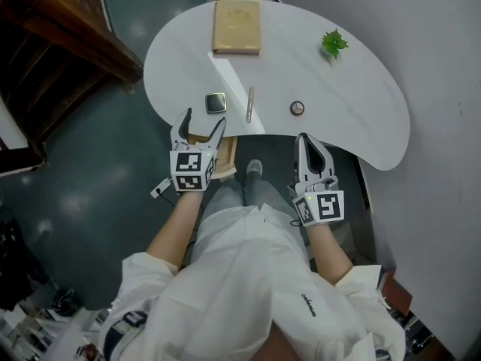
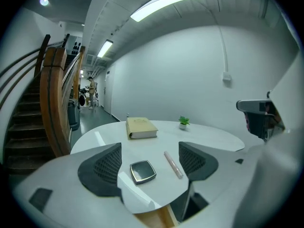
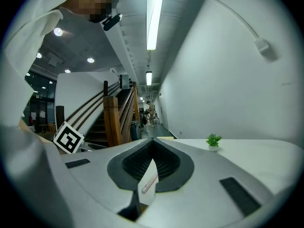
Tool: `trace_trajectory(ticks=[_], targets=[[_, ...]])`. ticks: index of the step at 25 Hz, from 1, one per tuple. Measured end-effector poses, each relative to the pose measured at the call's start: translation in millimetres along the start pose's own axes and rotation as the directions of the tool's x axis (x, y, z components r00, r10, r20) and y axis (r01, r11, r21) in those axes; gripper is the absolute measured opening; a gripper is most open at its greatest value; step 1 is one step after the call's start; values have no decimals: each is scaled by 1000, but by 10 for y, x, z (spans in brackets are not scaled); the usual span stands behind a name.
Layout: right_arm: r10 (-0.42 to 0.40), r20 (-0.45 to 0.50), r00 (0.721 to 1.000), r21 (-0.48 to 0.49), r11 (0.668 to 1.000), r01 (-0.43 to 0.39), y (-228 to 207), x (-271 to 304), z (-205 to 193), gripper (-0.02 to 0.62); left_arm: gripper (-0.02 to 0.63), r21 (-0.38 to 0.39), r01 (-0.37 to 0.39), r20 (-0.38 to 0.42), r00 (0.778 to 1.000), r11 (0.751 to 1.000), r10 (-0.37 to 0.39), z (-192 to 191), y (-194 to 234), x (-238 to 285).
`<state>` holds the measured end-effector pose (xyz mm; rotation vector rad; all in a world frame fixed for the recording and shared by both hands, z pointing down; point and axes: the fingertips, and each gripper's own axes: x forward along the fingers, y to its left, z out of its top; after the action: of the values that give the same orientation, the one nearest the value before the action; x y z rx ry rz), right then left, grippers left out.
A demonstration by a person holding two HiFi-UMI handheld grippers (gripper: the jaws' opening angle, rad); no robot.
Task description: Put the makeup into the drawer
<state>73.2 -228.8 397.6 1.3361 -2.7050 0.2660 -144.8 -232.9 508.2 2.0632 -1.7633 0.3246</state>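
The white, curved worktop carries three small makeup items near its near edge. In the head view they lie in a row: a square dark compact at the left, a slim pink stick just right of it, and a small round case farther right. All three lie apart from one another. Farther back a tan book lies flat, and a small green plant stands toward the far right.

The left gripper hovers at the near edge, just short of the compact, with its jaws wide apart and nothing between them. In the left gripper view, the compact and the stick lie on the worktop beyond the spread jaws, with the book and plant behind. Below this gripper, a wooden drawer stands pulled out from under the worktop's near edge; its wood also shows at the bottom of the left gripper view. No makeup can be seen in it.

The right gripper is held near the edge, below the round case. Its jaws are closed together and hold nothing; in the right gripper view the pink stick is only glimpsed through the slit below their tips, out on the worktop.
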Motion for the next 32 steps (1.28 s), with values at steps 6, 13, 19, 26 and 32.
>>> trace_trajectory(ticks=[6, 13, 19, 26, 32], targets=[[120, -101, 988, 23, 993, -118, 29, 552, -404, 17, 365, -2, -55, -81, 995, 998, 55, -122, 8, 424], [238, -183, 954, 73, 971, -228, 255, 1102, -937, 17, 365, 0, -102, -155, 983, 995, 101, -415, 103, 795], [266, -226, 937, 89, 964, -252, 340, 1398, -1270, 17, 365, -5, -122, -220, 968, 993, 118, -697, 186, 1075], [268, -256, 929, 108, 963, -248, 316, 1536, -1508, 17, 373, 10, -147, -290, 946, 989, 143, -936, 248, 1311], [273, -258, 927, 118, 961, -251, 316, 1537, -1598, 17, 373, -21, -198, -344, 922, 980, 179, -1125, 325, 1408]])
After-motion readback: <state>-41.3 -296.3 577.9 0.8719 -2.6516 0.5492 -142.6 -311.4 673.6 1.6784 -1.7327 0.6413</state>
